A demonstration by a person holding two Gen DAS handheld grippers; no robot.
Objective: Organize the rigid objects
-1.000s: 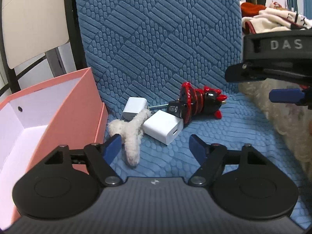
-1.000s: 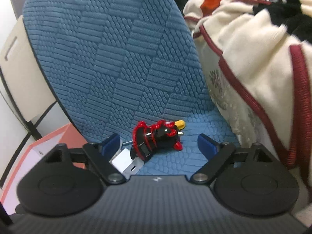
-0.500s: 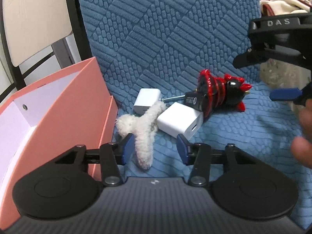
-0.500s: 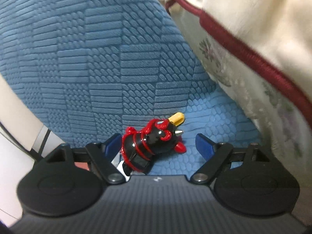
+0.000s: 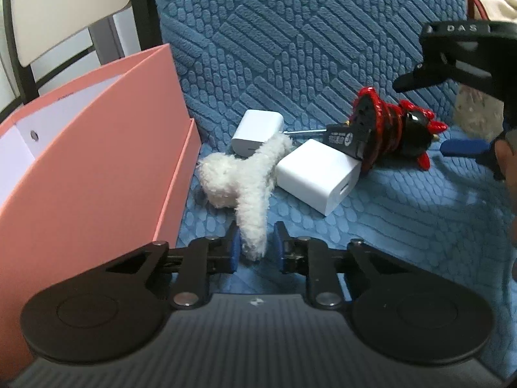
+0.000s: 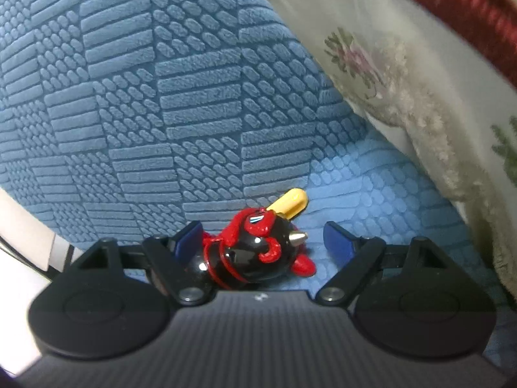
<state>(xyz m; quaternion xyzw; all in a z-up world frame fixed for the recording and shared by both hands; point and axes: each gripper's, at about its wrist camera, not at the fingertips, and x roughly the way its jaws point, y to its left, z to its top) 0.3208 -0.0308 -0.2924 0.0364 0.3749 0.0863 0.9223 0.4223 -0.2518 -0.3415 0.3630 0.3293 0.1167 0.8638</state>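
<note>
The fluffy white hair claw (image 5: 247, 174) lay on the blue chair cushion (image 5: 404, 213) beside the pink box (image 5: 97, 161); your left tongs (image 5: 255, 252) had narrowed around its tip, pads not visibly pressing. Your right tongs (image 6: 263, 241) stood open around the red-and-black figurine (image 6: 255, 252).

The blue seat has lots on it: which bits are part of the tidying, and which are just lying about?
Part of the job: fluffy clip, two chargers, red-black toy, pink box.

Lying about: floral blanket, white chair.

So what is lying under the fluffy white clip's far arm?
The fluffy white clip lies over the near edge of the small white charger, beside the larger charger. Whatever part of that small charger sits beneath the fluff is covered.
</note>
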